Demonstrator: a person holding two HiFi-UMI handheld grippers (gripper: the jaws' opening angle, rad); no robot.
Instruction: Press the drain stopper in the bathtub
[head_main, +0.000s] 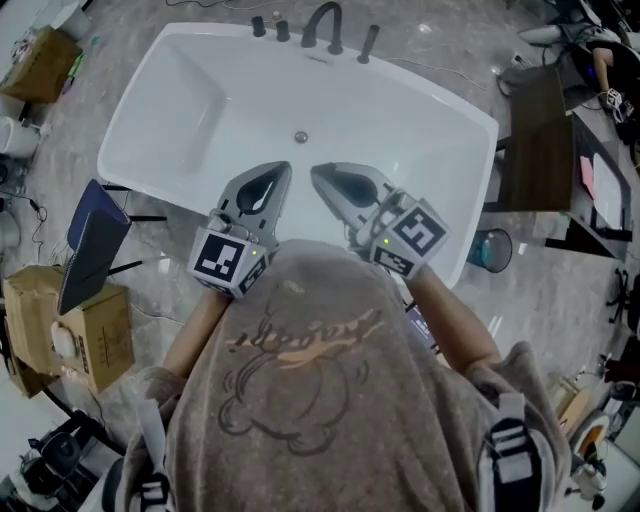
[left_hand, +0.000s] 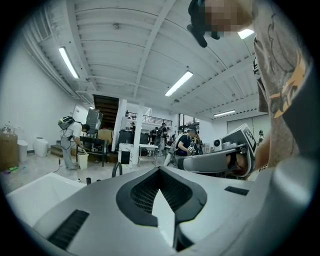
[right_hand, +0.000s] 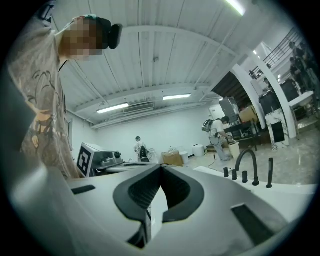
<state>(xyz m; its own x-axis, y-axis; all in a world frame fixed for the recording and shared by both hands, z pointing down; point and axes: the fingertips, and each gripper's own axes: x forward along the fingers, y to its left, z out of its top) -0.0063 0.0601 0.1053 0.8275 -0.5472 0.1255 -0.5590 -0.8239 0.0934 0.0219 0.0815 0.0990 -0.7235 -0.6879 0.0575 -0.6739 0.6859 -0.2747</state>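
A white bathtub fills the upper half of the head view. Its small round metal drain stopper sits in the middle of the tub floor. My left gripper and right gripper hang side by side above the tub's near rim, tips pointing toward the stopper and well short of it. Both are shut with nothing held. In the left gripper view the left gripper points level across the room, and the stopper is hidden. The right gripper does the same in its own view.
A black faucet with handles stands on the tub's far rim, also seen as the faucet. A dark panel and cardboard boxes lie at left. A dark wooden cabinet stands at right. People work in the background.
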